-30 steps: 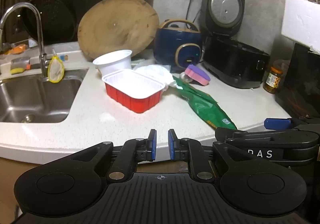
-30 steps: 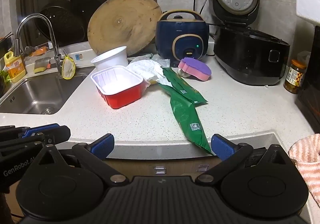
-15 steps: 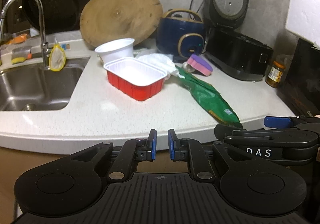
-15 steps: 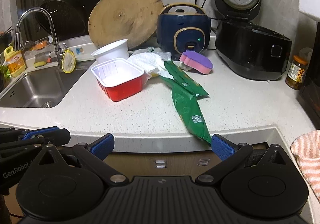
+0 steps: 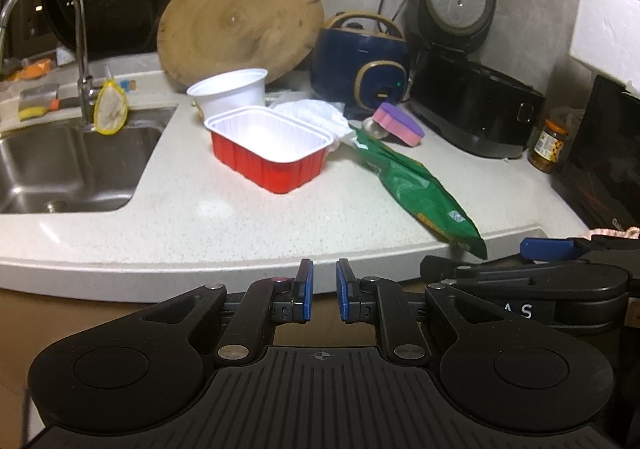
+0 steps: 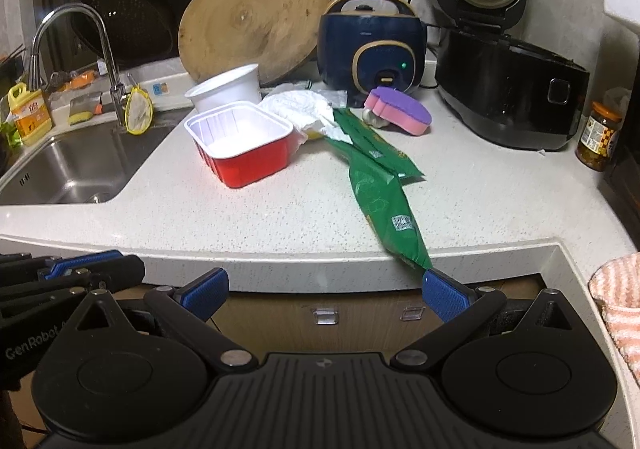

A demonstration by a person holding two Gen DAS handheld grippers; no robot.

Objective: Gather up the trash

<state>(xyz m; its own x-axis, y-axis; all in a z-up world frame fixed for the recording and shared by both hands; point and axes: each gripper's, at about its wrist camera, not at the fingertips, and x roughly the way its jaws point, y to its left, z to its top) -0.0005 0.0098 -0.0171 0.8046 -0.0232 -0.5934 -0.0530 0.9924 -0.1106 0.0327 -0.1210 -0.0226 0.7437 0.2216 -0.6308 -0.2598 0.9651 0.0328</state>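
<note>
Green wrapper [image 6: 382, 205]: flattened foil-type snack bag, judged light, limp and slippery; its near tip overhangs the counter [image 6: 280, 225] edge, which looks like the easiest pinch point. A second green wrapper lies partly under it.
Red tray [image 6: 244, 145]: thin plastic, white inside, appears empty; probably light and springy. Grip one rim wall; it stands mid-counter, right of the sink [image 6: 76, 169].
White cup [image 6: 226, 87]: lying tilted just behind the tray; likely crushable, so pinch the rim gently.
Crumpled tissue [image 6: 304, 109]: soft, white, touching the tray's far right corner.
Left gripper [image 5: 322, 295]: jaws narrow, nothing between them, short of the counter edge.
Right gripper [image 6: 322, 293]: jaws wide, empty, near the overhanging wrapper tip.
Non-trash nearby: sponge [image 6: 402, 115], blue cooker [image 6: 372, 49].
</note>
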